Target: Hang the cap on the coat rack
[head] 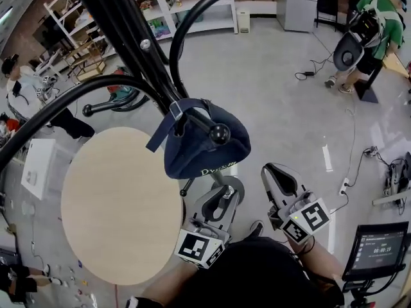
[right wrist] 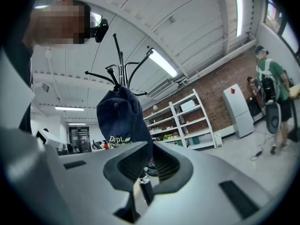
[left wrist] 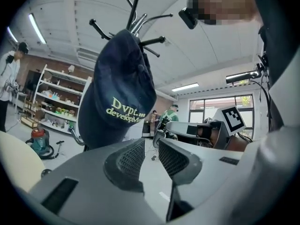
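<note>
Above a grey, polished concrete floor [head: 276, 95], the left gripper [head: 226, 194] is closed on nothing. The right gripper [head: 275, 172] is parted narrowly and is also empty. The navy fabric cap [head: 202, 143] with pale lettering is hung on a ball-tipped peg [head: 219, 133] of the black tubular metal coat rack [head: 128, 27]. Both grippers are best kept low and clear of the soft crown, so the cap is not dislodged.

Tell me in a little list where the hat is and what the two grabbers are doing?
cap: dark blue, hanging on a peg of the coat rack
left gripper: below the cap, fingers together, holding nothing
right gripper: beside the left one, fingers slightly apart, holding nothing
round table: tan, next to the rack
job: looks done
</note>
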Action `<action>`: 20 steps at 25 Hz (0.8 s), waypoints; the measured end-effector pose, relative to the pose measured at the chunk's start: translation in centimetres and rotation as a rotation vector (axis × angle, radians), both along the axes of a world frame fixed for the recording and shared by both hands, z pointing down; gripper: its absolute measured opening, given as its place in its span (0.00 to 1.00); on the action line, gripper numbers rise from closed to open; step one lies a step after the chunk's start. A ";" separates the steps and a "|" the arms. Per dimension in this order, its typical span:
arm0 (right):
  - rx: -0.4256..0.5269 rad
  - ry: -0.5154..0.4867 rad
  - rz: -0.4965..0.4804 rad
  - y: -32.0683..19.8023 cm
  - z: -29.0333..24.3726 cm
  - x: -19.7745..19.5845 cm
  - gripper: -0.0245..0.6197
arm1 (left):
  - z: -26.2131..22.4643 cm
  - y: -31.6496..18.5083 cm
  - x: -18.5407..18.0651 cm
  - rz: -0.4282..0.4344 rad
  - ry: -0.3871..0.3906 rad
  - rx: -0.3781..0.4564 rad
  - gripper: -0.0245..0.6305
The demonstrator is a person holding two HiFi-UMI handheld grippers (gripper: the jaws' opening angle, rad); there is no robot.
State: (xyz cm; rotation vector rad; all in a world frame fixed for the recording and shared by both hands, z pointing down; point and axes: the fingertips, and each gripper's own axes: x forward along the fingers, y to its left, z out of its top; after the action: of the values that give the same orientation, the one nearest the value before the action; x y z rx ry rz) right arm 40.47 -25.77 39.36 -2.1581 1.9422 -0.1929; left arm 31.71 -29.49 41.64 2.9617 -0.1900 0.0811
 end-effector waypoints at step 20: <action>-0.048 0.118 0.053 4.5 2.4 2.4 0.04 | 2.4 3.8 5.2 0.115 -0.039 -0.042 0.19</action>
State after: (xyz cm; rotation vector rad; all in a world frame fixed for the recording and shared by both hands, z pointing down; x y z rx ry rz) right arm 42.88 -21.29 41.74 -2.2977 1.9584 -0.1063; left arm 36.89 -25.70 43.99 2.9290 -0.0225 0.1555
